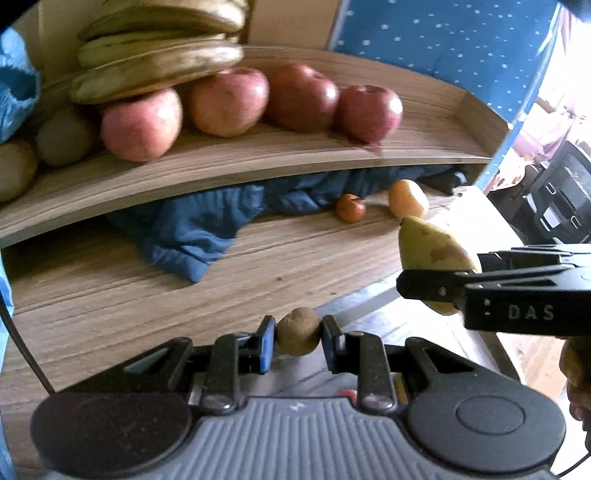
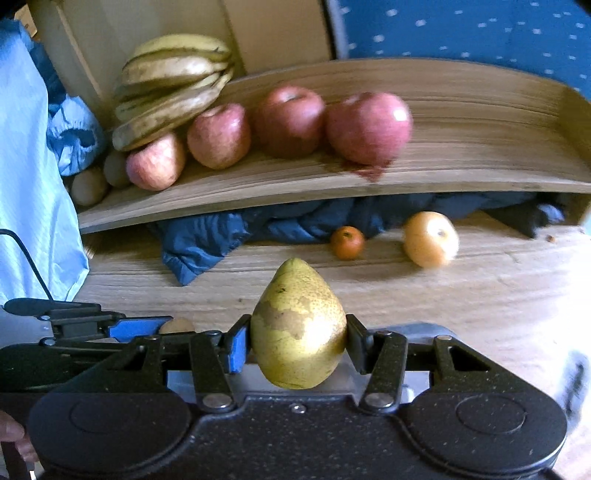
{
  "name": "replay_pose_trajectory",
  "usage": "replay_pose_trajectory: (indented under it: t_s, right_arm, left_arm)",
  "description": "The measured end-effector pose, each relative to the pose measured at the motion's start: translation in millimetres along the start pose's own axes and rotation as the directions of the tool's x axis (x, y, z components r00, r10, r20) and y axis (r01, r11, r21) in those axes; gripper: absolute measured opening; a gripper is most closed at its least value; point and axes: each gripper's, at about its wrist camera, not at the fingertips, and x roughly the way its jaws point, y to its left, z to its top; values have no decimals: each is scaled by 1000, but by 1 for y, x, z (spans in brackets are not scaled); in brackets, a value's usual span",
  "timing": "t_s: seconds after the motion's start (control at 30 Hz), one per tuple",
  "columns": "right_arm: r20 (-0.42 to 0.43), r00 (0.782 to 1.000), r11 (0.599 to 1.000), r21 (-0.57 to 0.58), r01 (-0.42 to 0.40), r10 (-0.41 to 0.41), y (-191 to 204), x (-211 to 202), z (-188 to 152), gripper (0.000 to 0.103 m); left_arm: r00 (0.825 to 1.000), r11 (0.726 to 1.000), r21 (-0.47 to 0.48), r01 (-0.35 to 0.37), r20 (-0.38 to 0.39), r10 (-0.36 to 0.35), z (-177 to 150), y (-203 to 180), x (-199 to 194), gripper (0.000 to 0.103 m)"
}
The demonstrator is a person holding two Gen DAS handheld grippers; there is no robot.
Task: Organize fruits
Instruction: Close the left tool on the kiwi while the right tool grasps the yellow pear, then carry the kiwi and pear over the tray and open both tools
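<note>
My left gripper point(image 1: 298, 331) is shut on a small brown kiwi point(image 1: 298, 330), held above the wooden table. My right gripper point(image 2: 298, 338) is shut on a yellow-green pear point(image 2: 298, 325), pointed end forward; it shows at the right of the left wrist view point(image 1: 436, 254). A wooden shelf point(image 2: 461, 147) ahead holds several red apples point(image 2: 367, 125), a bunch of bananas point(image 2: 173, 81) on top at the left, and kiwis point(image 2: 88, 184) at its left end. An orange point(image 2: 430, 238) and a small tangerine point(image 2: 347, 242) lie on the table under the shelf's right part.
A crumpled dark blue cloth point(image 2: 207, 240) lies under the shelf and spills onto the wooden table point(image 2: 480, 295). Light blue fabric point(image 2: 29, 166) hangs at the left. A blue dotted panel point(image 2: 461, 26) stands behind the shelf. The table's right edge point(image 1: 495, 339) is near.
</note>
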Motion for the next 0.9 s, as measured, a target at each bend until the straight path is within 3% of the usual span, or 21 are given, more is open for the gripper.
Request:
replay_pose_trajectory:
  t_s: [0.4,0.9]
  right_arm:
    - [23,1000,1000,7,3,-3,-40,-46,-37,54]
    - [-40,998,996,-67,-57,55,-80,-70,-86,54]
  left_arm:
    - [999,1000,23,-20,33,19,-10,-57,-12,30]
    - [998,1000,-16,2,64,-1,-58,-116,-28,30]
